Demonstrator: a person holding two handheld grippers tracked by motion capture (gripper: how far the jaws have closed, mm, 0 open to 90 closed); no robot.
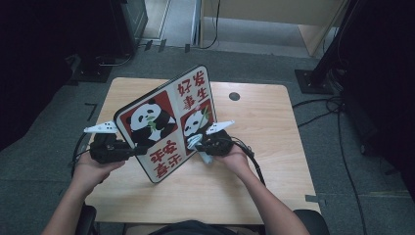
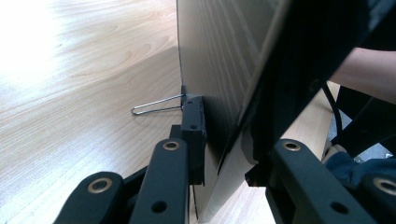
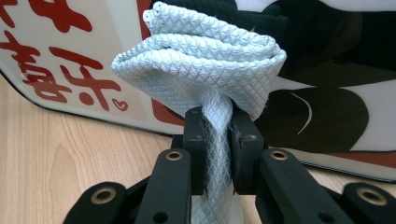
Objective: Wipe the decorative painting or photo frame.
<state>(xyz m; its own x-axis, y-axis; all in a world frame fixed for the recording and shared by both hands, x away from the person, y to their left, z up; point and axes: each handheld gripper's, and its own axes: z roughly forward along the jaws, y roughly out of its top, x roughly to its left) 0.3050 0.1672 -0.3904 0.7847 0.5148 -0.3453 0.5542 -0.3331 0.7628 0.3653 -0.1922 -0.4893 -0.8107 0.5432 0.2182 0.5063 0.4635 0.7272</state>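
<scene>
Panda board point(image 1: 169, 122) is held tilted on edge over the wooden table point(image 1: 274, 147), clamped at its left edge between the jaws of the left gripper point(image 1: 134, 151). A wire stand leg point(image 2: 156, 106) is seen just past that gripper's jaw tips, behind the board. A folded light-blue cloth point(image 3: 205, 70) is pinched in the closed right gripper point(image 3: 217, 126) and pressed against the printed face directly ahead of it.

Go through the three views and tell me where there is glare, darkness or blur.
High view: evenly lit on the table, with the surroundings falling to near black at both sides. Left gripper view: window-like glare whitens the wood at the top left, and the board's edge looms dark and soft so close to the lens. Right gripper view: the pale cloth is crisp, its weave readable, while the panda board behind blurs slightly.
</scene>
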